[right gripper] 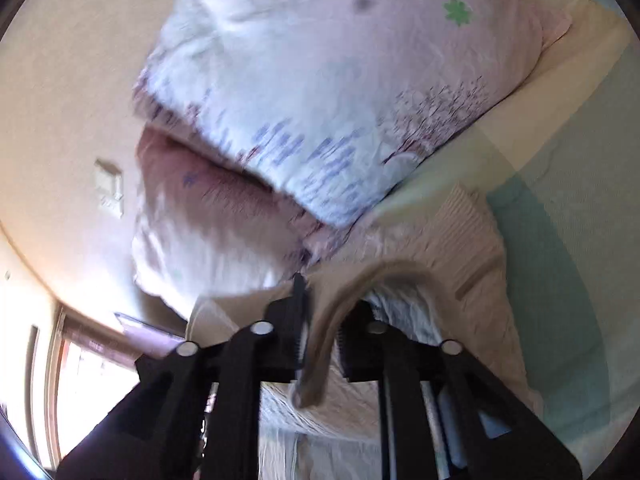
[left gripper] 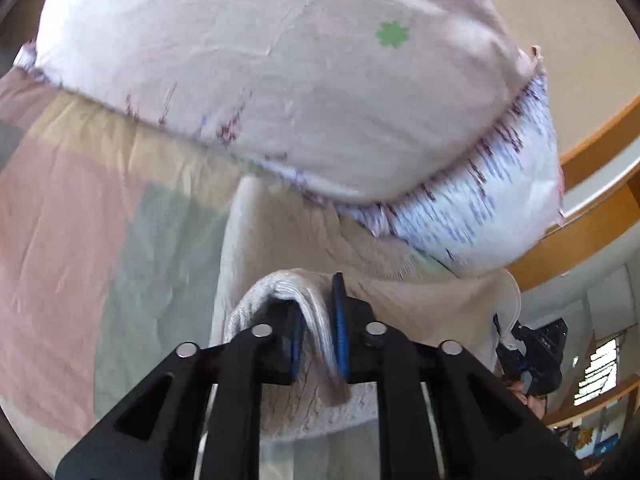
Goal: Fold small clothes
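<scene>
The beige knit garment [left gripper: 360, 280] was lifted off the bed, one ribbed edge bunched in the left tongs [left gripper: 318, 336] and a flat band of it in the right tongs [right gripper: 320, 344], both closed tight on the cloth. It looked light, soft and limp, likely to sag and slip between holds, so hems or ribbed edges seemed the best places to pinch. Beyond it lay a big printed pillow [left gripper: 260, 72] on a pastel-block bedsheet [left gripper: 80, 220].

No legible text, perhaps from blur.
</scene>
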`<action>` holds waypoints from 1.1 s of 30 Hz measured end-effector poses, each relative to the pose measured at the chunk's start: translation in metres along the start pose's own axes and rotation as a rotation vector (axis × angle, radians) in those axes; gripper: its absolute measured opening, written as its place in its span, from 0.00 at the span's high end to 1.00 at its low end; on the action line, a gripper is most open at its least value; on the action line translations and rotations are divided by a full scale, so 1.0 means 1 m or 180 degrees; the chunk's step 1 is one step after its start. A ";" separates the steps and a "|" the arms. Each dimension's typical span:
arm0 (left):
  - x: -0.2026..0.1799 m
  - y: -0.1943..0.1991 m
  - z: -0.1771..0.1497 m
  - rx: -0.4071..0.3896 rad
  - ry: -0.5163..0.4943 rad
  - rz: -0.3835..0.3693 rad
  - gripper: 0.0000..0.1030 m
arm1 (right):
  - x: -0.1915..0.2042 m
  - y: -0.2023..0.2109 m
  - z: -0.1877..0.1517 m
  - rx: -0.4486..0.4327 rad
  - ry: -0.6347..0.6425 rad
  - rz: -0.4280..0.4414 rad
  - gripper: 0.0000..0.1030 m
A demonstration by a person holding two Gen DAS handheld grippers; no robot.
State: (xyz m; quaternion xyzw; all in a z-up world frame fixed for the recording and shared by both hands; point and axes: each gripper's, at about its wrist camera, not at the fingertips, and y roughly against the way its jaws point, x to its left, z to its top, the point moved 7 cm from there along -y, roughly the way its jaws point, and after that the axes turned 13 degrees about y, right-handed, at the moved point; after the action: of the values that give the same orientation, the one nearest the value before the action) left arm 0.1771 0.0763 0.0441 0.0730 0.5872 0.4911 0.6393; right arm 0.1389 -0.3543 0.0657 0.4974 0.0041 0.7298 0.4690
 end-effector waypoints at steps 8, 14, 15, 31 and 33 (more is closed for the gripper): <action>0.049 -0.043 0.018 0.0357 0.0101 0.0542 0.29 | -0.039 -0.009 -0.026 0.0333 -0.0294 -0.0615 0.25; 0.049 -0.078 0.002 0.0688 0.0258 0.0100 0.60 | -0.069 -0.002 -0.028 0.0445 -0.0361 -0.0575 0.25; 0.049 -0.084 -0.003 0.0753 0.0357 0.0113 0.66 | -0.065 -0.006 -0.025 0.0461 -0.0317 -0.0578 0.25; -0.266 -0.159 -0.118 0.2178 0.0907 -0.2136 0.60 | -0.114 0.050 0.050 0.0120 -0.0173 -0.0753 0.25; -0.272 -0.155 -0.116 0.2241 0.1085 -0.2368 0.25 | -0.118 0.053 0.059 0.0162 -0.0183 -0.0673 0.21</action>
State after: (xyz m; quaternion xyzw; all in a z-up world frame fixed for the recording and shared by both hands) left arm 0.2122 -0.2527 0.0898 -0.0107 0.7979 0.0099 0.6026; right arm 0.1534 -0.4921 0.0355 0.5266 0.0616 0.6614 0.5305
